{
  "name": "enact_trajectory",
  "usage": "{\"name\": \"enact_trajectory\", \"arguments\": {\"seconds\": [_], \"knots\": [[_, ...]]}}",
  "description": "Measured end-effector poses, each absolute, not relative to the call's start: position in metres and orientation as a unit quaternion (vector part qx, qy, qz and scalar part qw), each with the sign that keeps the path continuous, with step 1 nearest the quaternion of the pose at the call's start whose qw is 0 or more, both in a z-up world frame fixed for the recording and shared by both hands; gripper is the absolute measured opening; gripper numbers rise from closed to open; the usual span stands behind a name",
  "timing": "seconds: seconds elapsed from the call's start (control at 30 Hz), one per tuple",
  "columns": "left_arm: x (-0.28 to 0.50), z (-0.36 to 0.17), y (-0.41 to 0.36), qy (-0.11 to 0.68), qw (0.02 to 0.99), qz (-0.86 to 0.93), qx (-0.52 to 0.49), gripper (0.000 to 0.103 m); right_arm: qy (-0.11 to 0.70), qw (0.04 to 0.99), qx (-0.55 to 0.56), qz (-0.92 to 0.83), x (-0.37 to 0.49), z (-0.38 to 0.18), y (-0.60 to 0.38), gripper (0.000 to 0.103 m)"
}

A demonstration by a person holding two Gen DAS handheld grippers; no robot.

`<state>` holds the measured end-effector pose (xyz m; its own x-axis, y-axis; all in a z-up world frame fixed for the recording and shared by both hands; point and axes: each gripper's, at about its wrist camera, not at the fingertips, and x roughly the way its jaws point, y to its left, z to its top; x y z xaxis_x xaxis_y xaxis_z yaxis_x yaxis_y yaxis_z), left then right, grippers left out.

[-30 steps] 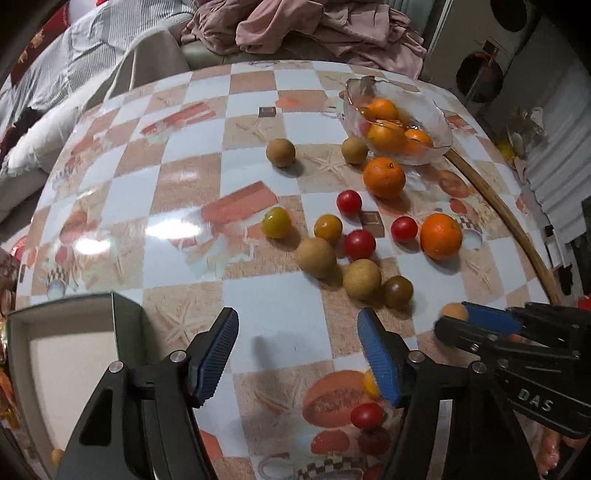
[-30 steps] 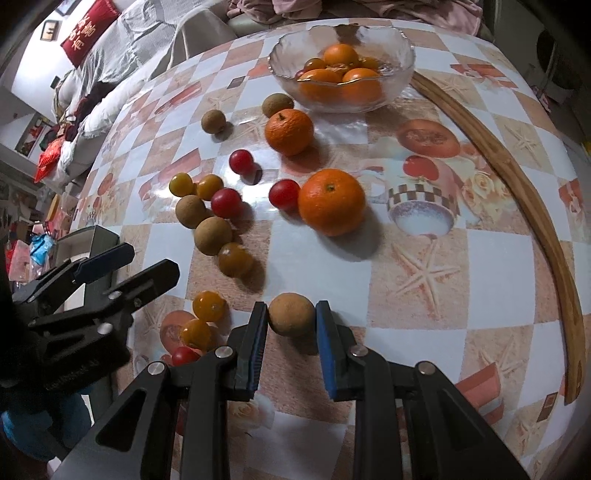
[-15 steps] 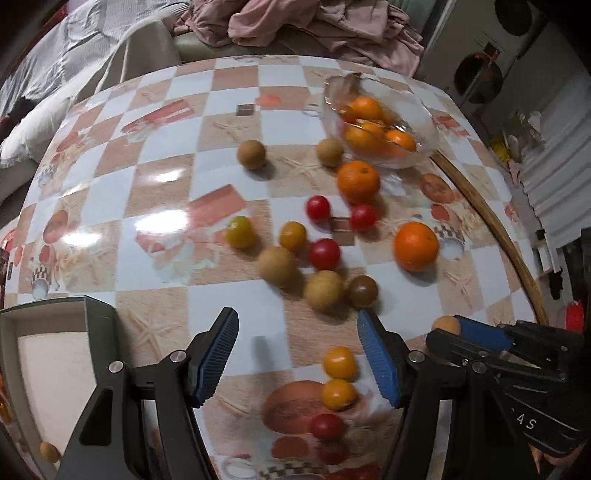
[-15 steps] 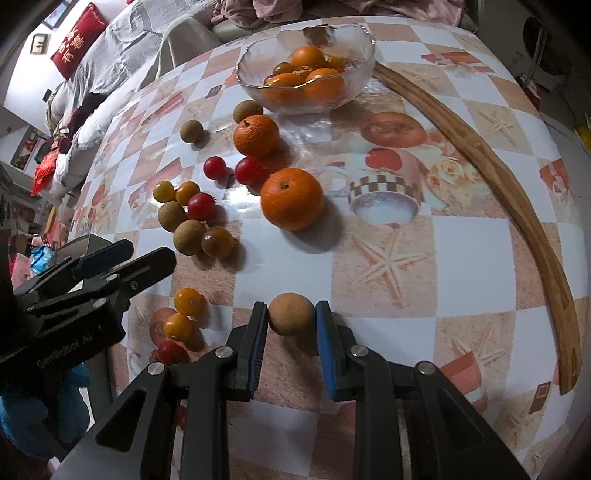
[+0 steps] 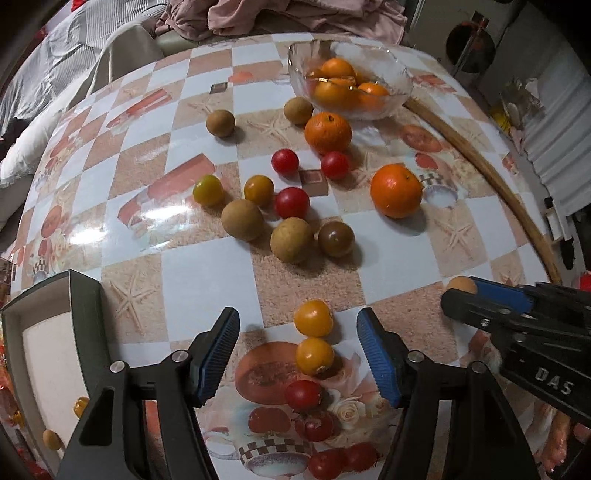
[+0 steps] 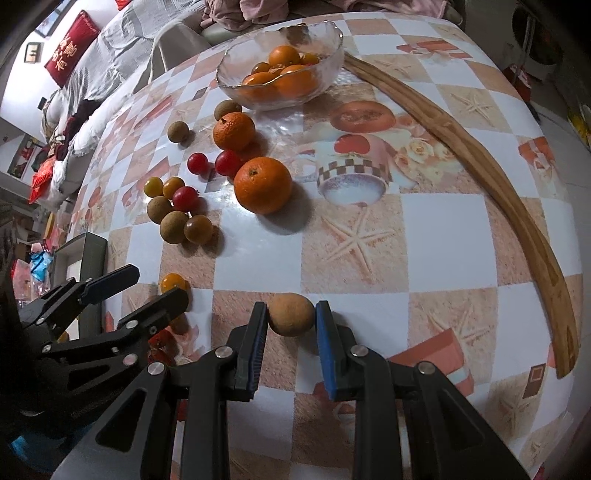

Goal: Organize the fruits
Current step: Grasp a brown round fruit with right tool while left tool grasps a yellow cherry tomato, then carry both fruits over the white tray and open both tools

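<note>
The right gripper [image 6: 291, 320] pinches a brown fruit [image 6: 291, 314] at the near table [image 6: 436, 236] edge; round, it could squirt free. The left gripper [image 5: 297, 349], wide open and empty, straddles two yellow tomatoes [image 5: 314, 339].

a lived-in home: a round table [image 6: 436, 229] under a printed checked oilcloth stands beside a bed with striped grey bedding [image 6: 110, 48] and a red cushion [image 6: 72, 46], with pink clothes [image 5: 295, 14] heaped behind a glass bowl [image 6: 325, 48] of oranges.
</note>
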<state>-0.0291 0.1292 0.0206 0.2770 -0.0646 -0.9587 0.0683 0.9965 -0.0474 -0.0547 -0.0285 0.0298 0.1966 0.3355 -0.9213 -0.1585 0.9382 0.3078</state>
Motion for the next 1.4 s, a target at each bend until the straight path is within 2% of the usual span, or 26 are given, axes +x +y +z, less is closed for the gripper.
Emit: {"name": "enact_trajectory", "arguments": {"seconds": [0.03,0.1,0.17,0.2,0.4,0.83,1.13,1.4], "knots": [[-0.028,0.018,0.129,0.605,0.795,-0.038,0.006,0.044,0.613,0.77,0.073,0.159,-0.055,0.03,-0.03,0.028],[-0.028,0.015,0.128,0.612,0.79,-0.039,0.004,0.039,0.613,0.77,0.074,0.159,-0.055,0.03,-0.031,0.028],[-0.029,0.016,0.125,0.608,0.793,-0.044,0.009,0.025,0.613,0.771,0.073,0.158,-0.055,0.03,-0.032,0.028],[-0.03,0.017,0.124,0.606,0.794,-0.046,0.009,0.022,0.612,0.771,0.074,0.158,-0.055,0.031,-0.032,0.028],[-0.036,0.029,0.14,0.59,0.805,-0.05,-0.04,0.022,0.612,0.771,0.072,0.159,-0.057,0.032,-0.032,0.028],[-0.054,0.076,0.192,0.555,0.828,-0.023,-0.071,0.022,0.603,0.773,0.047,0.19,-0.063,0.055,0.002,0.028],[-0.092,0.084,0.285,0.546,0.829,0.053,-0.104,0.022,0.594,0.766,0.004,0.247,-0.072,0.073,0.083,0.028],[-0.118,0.066,0.36,0.554,0.816,0.113,-0.116,0.022,0.585,0.748,-0.026,0.312,-0.078,0.084,0.176,0.028]]}}
